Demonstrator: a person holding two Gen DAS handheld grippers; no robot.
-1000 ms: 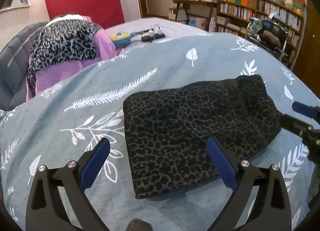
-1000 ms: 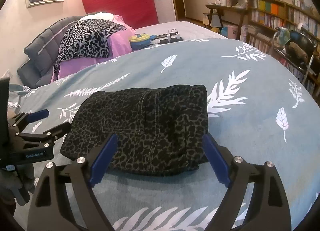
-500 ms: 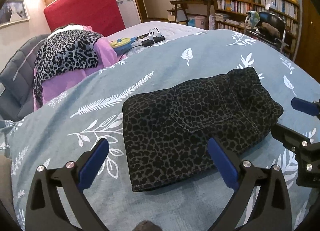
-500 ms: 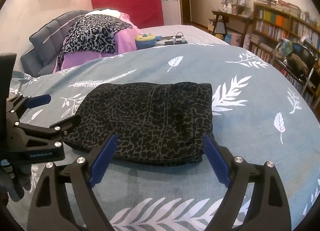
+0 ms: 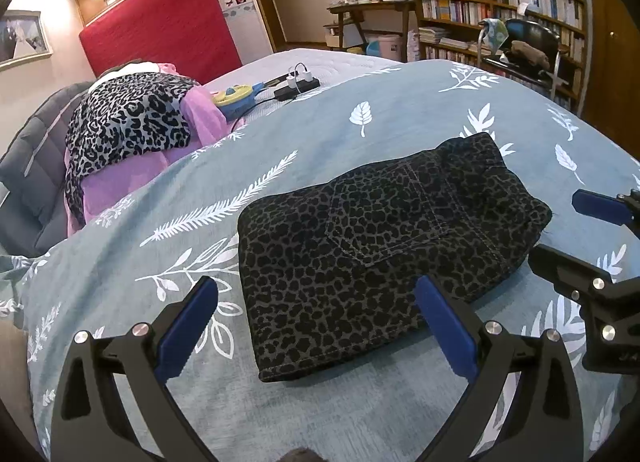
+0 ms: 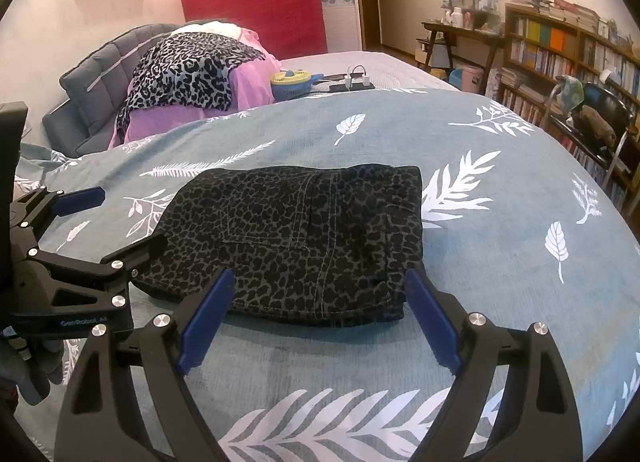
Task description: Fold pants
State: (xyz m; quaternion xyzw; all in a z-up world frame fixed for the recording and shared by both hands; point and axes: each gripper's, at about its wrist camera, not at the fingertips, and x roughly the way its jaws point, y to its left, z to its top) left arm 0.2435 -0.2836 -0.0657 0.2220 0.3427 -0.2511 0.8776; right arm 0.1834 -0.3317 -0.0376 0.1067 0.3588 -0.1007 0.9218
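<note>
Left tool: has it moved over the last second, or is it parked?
Yes. In the left wrist view the left tool has backed off and risen: the folded pants and the white leaf print sit lower and smaller.

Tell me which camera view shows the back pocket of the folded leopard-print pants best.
The left wrist view. There the back pocket faces the camera and its stitched outline is complete on the folded leopard-print pants. In the right wrist view the pocket looks flatter and darker, so only its lower seams read clearly.
</note>
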